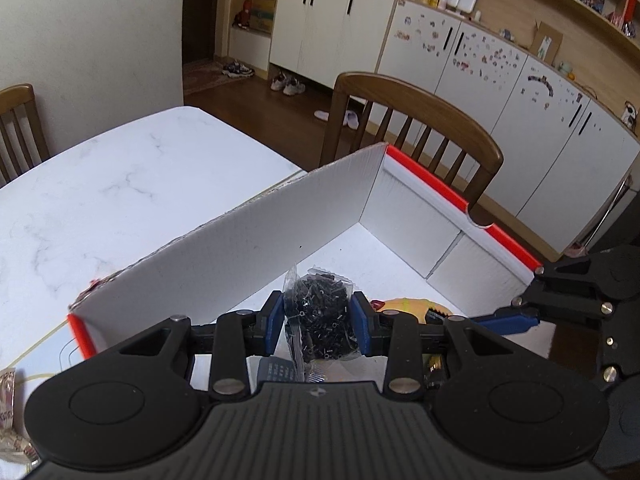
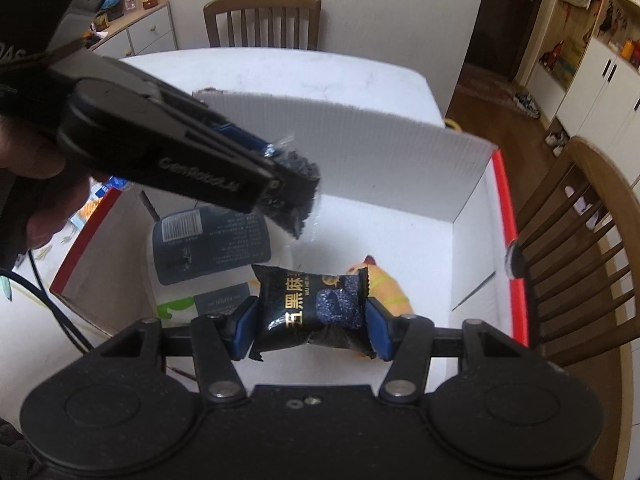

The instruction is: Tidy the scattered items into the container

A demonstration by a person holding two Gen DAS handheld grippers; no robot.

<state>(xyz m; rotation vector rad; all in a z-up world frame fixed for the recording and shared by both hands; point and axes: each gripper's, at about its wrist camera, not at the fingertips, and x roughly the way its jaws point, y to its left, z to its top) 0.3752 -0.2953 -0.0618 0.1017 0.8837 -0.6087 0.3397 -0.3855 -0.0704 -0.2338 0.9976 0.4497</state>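
My left gripper [image 1: 318, 324] is shut on a clear bag of small black pieces [image 1: 324, 312], held over the open white box with red rims [image 1: 248, 240]. In the right wrist view that same left gripper [image 2: 292, 184] hangs above the box [image 2: 380, 152] with the bag of black pieces [image 2: 298, 196] dangling from it. My right gripper [image 2: 310, 320] is shut on a black snack packet with gold characters [image 2: 316, 304], also over the box. On the box floor lie a dark flat package with a barcode [image 2: 212, 240], a yellow toy [image 2: 384, 284] and a green-and-white item [image 2: 176, 306].
The box stands on a white marble table [image 1: 100, 188]. One wooden chair [image 1: 420, 124] is beyond the box's red edge, another chair [image 2: 262, 20] at the table's far side. A snack wrapper [image 1: 8, 420] lies on the table left of the box. White cabinets [image 1: 520, 100] line the wall.
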